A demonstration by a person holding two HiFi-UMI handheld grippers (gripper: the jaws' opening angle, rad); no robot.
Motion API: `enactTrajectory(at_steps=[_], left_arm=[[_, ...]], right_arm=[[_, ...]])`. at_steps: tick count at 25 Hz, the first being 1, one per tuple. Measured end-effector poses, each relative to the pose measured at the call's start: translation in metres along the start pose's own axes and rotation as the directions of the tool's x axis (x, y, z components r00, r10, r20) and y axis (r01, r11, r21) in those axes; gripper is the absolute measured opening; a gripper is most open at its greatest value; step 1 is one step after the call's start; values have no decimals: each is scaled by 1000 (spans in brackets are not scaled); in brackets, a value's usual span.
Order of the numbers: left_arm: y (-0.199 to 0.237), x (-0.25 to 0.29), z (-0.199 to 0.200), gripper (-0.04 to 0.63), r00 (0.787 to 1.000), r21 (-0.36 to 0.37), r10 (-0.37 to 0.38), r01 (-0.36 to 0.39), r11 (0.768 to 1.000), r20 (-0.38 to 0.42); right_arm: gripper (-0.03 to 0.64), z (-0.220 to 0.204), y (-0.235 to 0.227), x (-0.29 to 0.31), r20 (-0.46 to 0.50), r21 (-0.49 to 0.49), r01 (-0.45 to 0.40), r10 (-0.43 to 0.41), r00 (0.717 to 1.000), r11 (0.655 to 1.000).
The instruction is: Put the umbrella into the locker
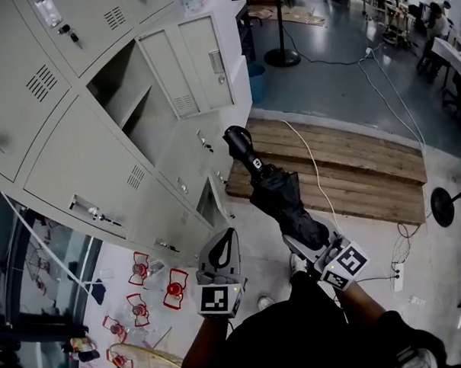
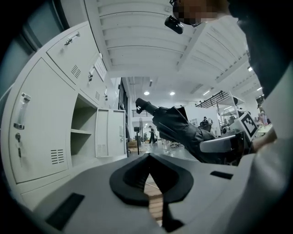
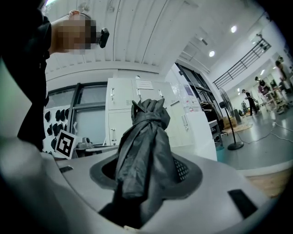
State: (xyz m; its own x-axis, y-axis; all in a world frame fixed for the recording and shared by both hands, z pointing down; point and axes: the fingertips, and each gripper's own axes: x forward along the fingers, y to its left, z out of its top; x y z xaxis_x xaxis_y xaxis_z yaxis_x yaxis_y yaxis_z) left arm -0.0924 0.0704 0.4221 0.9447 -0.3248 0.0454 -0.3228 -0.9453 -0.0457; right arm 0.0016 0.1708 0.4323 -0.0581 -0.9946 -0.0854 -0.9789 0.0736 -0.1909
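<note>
Umbrella point(image 1: 275, 191), black and folded, is sitting pinched in the right gripper point(image 1: 308, 246), whose jaws are pressing on its fabric end, with the handle point(image 1: 239, 143) pointing toward the grey locker point(image 1: 77, 155). It is hanging in the air outside the open compartment point(image 1: 124, 100), whose door point(image 1: 187, 67) is standing wide. The left gripper point(image 1: 227, 237) is hovering alongside, jaws pressed together on nothing.

We list: L gripper point(image 1: 227, 239), held fwd of our torso, approx. level, jaws together at the tips, nothing btwn them. R gripper point(image 1: 316, 248), alongside but apart, aimed up-left in head view, jaws clamped on the folded umbrella point(image 1: 281, 196) near its lower end. L forearm point(image 1: 203, 344) and R forearm point(image 1: 369, 307) both reach fwd from the frame's bottom edge.
</note>
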Motion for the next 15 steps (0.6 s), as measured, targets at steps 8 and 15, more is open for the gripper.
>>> enactTrajectory(at_steps=[8,15], left_arm=[[31,40,-12,-3,998,-19,61,-61,998,-23],[67,91,-5,-3,984,-18,179,-180,984,-22]], right_arm=[[225,2,-44,57,-12,-20,-83,83,996,996],[225,9,-88,113,-44,7,-185,185,982,983]])
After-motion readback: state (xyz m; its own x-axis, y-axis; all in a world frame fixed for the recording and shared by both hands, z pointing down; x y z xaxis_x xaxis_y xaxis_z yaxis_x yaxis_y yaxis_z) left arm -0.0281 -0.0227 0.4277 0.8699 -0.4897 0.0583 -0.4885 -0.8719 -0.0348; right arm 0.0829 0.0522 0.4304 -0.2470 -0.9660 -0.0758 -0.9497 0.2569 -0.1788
